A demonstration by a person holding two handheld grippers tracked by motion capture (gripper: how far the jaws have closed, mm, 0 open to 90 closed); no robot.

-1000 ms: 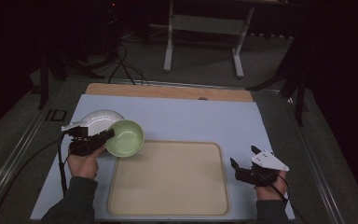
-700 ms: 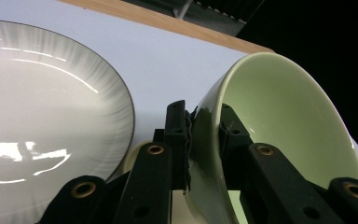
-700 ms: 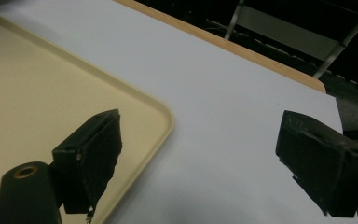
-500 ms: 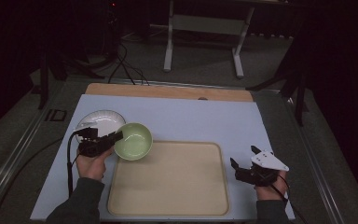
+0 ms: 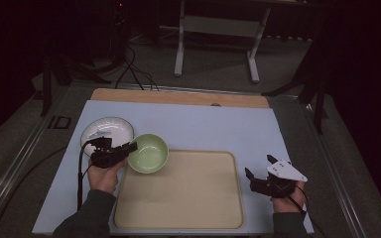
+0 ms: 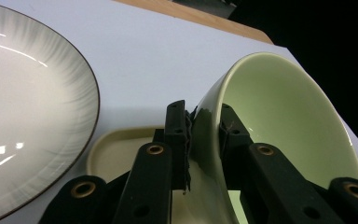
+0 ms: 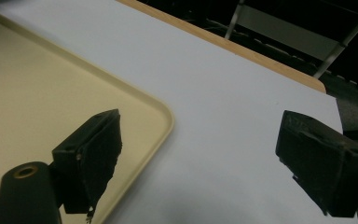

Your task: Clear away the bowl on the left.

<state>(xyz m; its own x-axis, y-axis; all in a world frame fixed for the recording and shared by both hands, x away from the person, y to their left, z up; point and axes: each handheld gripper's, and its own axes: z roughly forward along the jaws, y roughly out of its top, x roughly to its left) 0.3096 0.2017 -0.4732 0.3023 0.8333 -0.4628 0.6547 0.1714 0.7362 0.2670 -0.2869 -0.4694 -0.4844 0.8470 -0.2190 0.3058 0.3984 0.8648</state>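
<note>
A pale green bowl (image 5: 149, 152) hangs over the far left corner of the beige tray (image 5: 188, 198), tilted. My left gripper (image 5: 130, 147) is shut on its rim, one jaw inside and one outside, as the left gripper view shows with the bowl (image 6: 279, 121) pinched between the pads. A white plate (image 5: 106, 131) with a dark edge lies on the light blue mat just left of the bowl; the plate (image 6: 23, 112) is at the left of the left gripper view. My right gripper (image 5: 258, 166) rests at the tray's right side, jaws wide apart with nothing between them.
The light blue mat (image 5: 203, 126) covers the table, with a wooden strip (image 5: 178, 96) along its far edge. Beyond the table stand a white metal frame (image 5: 218, 29) and cables on a dark floor. In the right gripper view the tray corner (image 7: 158, 112) lies by the jaws.
My left gripper has carried the green bowl rightward and toward me, from beside the plate to over the tray's far left corner. The right gripper has stayed put.
</note>
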